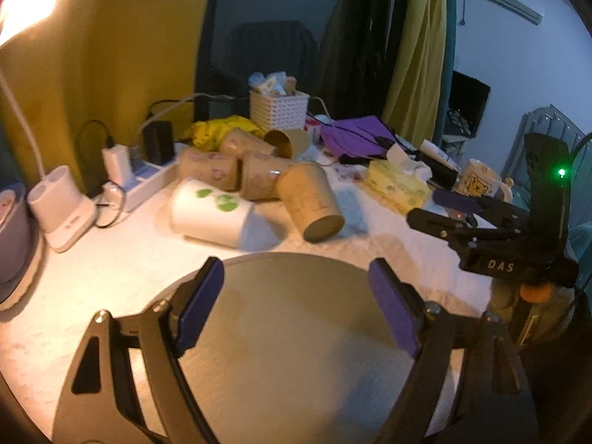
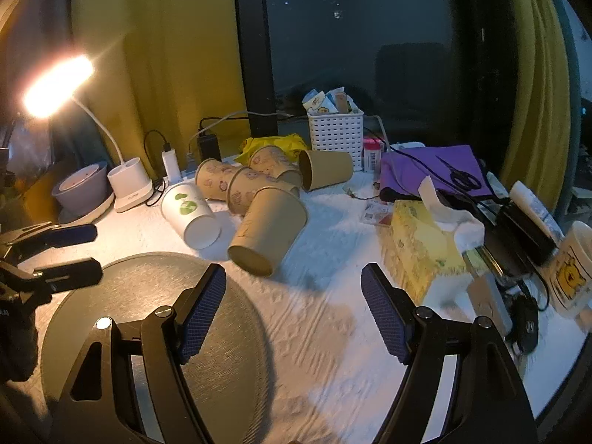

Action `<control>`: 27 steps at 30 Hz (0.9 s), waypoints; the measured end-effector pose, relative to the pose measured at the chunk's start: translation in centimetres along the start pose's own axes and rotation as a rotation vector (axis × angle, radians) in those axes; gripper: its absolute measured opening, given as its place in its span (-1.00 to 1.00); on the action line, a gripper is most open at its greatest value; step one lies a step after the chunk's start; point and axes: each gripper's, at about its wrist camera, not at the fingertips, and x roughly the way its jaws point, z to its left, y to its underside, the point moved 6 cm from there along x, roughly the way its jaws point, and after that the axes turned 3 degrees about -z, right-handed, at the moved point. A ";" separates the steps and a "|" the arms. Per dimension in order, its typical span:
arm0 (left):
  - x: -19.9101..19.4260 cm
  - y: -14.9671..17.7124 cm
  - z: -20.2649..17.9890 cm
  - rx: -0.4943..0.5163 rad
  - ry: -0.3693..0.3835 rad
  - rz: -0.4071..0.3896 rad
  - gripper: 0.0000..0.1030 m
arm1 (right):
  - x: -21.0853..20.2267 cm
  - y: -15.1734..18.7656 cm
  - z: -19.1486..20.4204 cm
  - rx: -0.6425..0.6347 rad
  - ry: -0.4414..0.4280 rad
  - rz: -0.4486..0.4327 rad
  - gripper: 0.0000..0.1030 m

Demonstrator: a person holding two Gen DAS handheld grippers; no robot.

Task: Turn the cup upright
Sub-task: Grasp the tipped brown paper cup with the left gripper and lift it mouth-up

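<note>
Reaching: neither gripper has a cup yet; the step in hand looks like the approach to the nearest fallen cup.
Left gripper (image 1: pixel 296 307): jaws wide apart, holding nothing, poised over the dark mat (image 1: pixel 288 333).
Right gripper (image 2: pixel 294 310): jaws wide apart, empty, over the white cloth (image 2: pixel 333 333) just right of the mat.
Brown cup (image 2: pixel 268 231): lies tilted on its side at the near edge of the pile, closed base toward the cameras, mouth pointing far and resting against the printed cups (image 2: pixel 236 185) behind it.
White cup (image 2: pixel 188 214): on its side just left of the brown cup, green leaf print, base also near.
Far cup (image 2: pixel 325 174): plain brown, on its side, open mouth facing left.
Approach: I would take the brown cup across its middle wall with the right gripper, since it lies nearest and free on the near side; lift it clear of its neighbours before turning it.
Grip: close gently; thin paper walls will likely dent or go oval under a hard squeeze.
Turn: swing the base down and set it flat on the mat or bare cloth.
Risk: nudging the pile could roll the white cup.
Shapes: tapered cones, narrow base, rolled rim.
Textures: cups matte paper; cloth embossed and wrinkled; mat smooth, faintly brushed; pads (image 2: pixel 201 310) ribbed blue.
Clutter: tissue box (image 2: pixel 421 248) sits right, near the right gripper's path.
</note>
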 end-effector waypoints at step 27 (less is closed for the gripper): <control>17.8 -3.9 -2.3 -0.056 -0.029 0.271 0.58 | 6.3 -0.4 -6.6 0.104 -0.092 0.083 0.42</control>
